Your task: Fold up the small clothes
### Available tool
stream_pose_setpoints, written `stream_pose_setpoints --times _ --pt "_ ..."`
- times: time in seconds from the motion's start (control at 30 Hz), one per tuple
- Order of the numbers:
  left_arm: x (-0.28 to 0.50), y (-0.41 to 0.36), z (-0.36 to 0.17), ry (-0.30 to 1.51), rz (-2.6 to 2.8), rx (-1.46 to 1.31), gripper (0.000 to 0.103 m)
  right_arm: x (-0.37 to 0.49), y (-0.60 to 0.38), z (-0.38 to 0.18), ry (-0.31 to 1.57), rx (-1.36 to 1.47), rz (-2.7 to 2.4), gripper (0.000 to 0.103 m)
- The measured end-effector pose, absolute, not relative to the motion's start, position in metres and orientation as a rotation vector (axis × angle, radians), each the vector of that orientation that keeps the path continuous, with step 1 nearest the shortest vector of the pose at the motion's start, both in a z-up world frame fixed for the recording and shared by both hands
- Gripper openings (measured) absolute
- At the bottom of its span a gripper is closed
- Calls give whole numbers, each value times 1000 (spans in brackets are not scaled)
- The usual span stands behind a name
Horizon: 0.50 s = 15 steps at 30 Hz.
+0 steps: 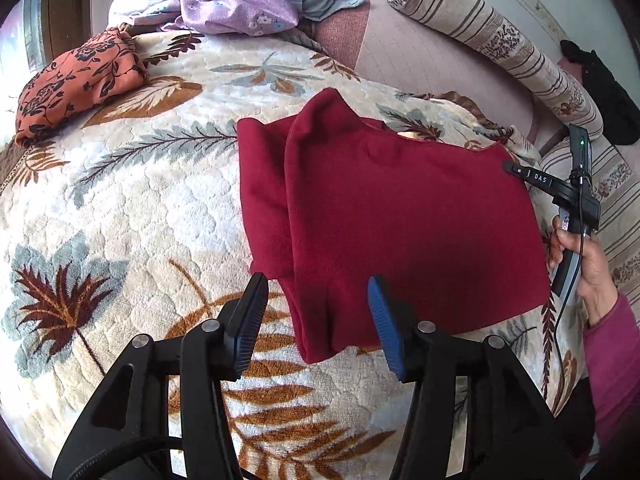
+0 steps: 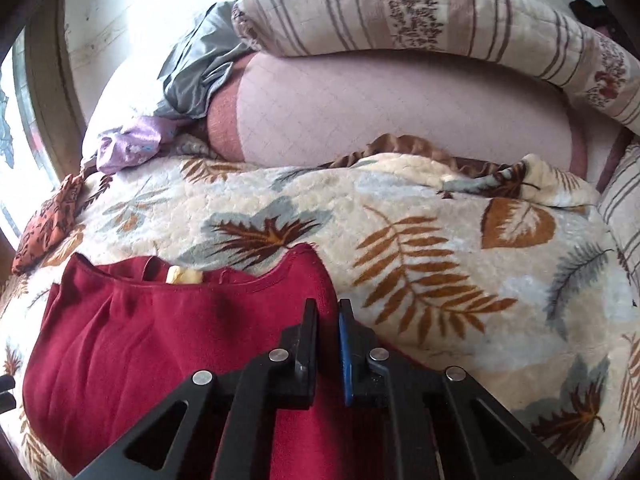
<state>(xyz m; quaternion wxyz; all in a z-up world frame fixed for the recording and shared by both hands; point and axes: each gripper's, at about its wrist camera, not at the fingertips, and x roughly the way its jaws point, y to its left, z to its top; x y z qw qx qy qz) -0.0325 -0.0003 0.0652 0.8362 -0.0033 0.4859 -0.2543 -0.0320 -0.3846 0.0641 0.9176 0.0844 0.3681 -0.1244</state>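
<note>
Left wrist view: the left tongs [image 1: 316,308] are held open over a folded red garment [image 1: 400,216] on a leaf-patterned blanket [image 1: 132,208]. An orange floral cloth [image 1: 76,84] and striped bolster [image 1: 500,44] are seen well apart. The right tongs [image 2: 329,312] are closed on nothing at the garment's edge.

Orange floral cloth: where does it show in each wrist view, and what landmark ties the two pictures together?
Left wrist: orange floral cloth lies upper left, on the far edge of the leaf blanket.
Right wrist: orange floral cloth sits at the far left edge, mid-height, partly cut off.
Shared landmark: the red garment, plus the striped bolster behind it.
</note>
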Motion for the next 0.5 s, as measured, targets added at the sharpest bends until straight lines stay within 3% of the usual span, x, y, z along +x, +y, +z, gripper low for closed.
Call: stream_pose_setpoints --times 0.37,0.47,0.5 --pt "-27 -11 46 1071 -504 27 52 -23 -402 44 893 263 -278 8" --pt "-29 -9 49 1061 -500 22 52 -34 -402 57 858 312 -325 32" --pt "-29 -8 51 1054 -497 22 52 -39 -398 64 827 325 -325 45"
